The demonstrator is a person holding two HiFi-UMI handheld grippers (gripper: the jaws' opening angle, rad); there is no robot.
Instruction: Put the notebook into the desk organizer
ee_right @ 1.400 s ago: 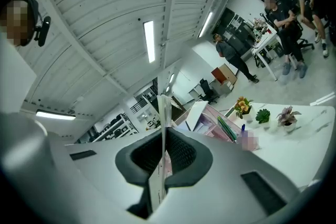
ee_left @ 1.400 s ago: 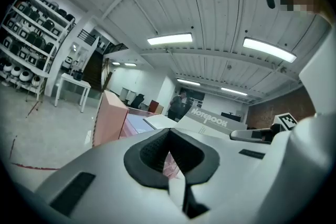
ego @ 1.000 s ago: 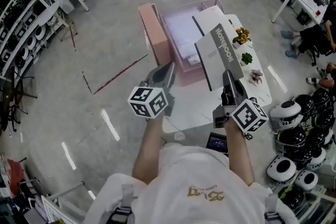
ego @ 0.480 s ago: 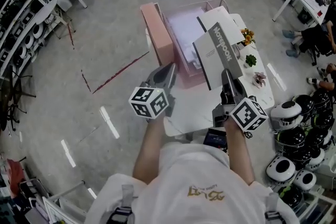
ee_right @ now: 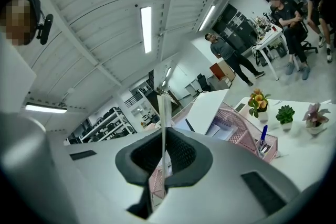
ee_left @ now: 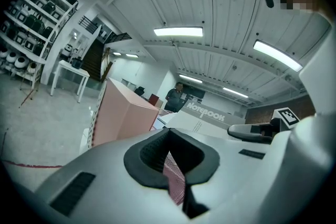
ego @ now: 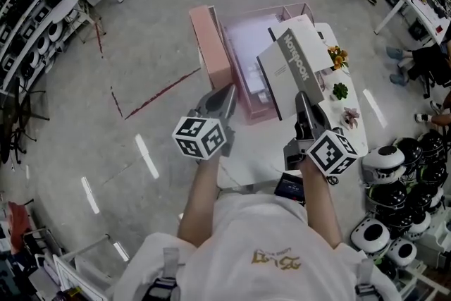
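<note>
- The notebook [ego: 296,74] hangs tilted above the right side of the pink desk organizer [ego: 211,53].
- Open floor lies left of the white surface [ego: 250,151]; small plants [ego: 341,90] line its right edge.
- The right hand-held gripper [ego: 303,101] pinches the notebook's near edge from below.
- The left hand-held gripper [ego: 227,96] hovers alongside, jaws together, empty.

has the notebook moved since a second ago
Yes, slightly: the notebook, clamped in the right gripper, has shifted left, further over the pink desk organizer and away from the potted plants.
</note>
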